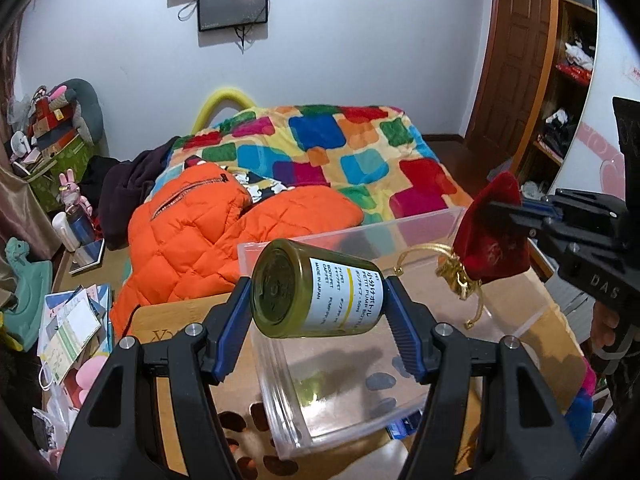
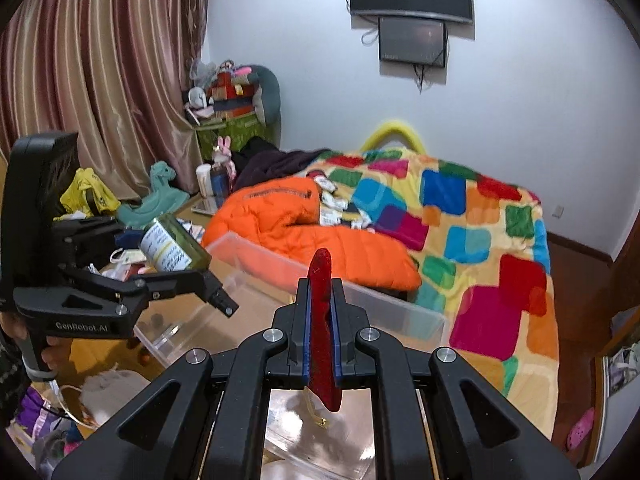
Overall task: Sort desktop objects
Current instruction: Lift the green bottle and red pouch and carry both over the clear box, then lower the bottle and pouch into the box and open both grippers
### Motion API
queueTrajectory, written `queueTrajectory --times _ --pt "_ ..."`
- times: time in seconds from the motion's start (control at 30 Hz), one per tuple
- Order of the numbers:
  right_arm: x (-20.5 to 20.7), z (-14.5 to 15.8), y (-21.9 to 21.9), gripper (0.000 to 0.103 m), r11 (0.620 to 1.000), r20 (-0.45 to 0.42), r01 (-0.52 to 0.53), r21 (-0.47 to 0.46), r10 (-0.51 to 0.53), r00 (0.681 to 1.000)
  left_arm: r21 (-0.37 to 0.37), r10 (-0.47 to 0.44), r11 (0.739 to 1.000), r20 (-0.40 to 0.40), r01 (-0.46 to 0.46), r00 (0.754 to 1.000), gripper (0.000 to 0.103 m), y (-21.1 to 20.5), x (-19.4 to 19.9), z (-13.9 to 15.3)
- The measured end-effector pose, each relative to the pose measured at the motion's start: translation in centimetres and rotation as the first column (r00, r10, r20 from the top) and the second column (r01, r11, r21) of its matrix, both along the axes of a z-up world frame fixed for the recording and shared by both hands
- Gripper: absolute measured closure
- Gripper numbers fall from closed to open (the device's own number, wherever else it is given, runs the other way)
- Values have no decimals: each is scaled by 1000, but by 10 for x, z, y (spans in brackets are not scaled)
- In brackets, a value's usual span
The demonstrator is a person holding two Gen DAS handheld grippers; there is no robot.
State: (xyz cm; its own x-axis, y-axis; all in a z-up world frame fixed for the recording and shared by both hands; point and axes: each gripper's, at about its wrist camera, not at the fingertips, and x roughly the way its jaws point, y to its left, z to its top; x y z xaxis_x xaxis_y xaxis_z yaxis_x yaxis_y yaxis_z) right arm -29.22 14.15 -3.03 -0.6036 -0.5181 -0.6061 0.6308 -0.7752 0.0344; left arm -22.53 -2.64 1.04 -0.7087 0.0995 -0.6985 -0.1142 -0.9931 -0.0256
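Left wrist view: the left gripper (image 1: 316, 300) clamps one olive pump bottle (image 1: 316, 290) sideways above one clear plastic bin (image 1: 280, 372), which looks empty.

Right wrist view: the right gripper (image 2: 321, 312) pinches one red velvet pouch (image 2: 322, 320) over the bin. Neither item is dropped in yet.

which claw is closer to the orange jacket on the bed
Left. The left claw, shut on the green bottle, hangs over the clear bin's end nearest the orange jacket. The right claw, pinching the red pouch, is further along the bin.
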Motion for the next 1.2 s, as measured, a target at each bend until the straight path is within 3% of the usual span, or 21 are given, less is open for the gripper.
queueTrajectory --times 0.27,0.67,1.03,1.2 --pt "-18 -29 -3 96 999 68 -15 43 12 998 -25 -32 999 75 34 997 39 9 -26 -15" --pt "-27 -61 -12 95 986 143 -59 155 36 989 -156 -76 982 189 107 979 39 29 -48 -37" --pt "-26 -63 -16 92 979 152 -76 189 47 987 -250 -89 956 243 151 966 39 45 -49 -49" --pt "-24 -62 -21 92 973 148 -85 215 53 988 -247 -89 956 269 158 959 39 45 -52 -51"
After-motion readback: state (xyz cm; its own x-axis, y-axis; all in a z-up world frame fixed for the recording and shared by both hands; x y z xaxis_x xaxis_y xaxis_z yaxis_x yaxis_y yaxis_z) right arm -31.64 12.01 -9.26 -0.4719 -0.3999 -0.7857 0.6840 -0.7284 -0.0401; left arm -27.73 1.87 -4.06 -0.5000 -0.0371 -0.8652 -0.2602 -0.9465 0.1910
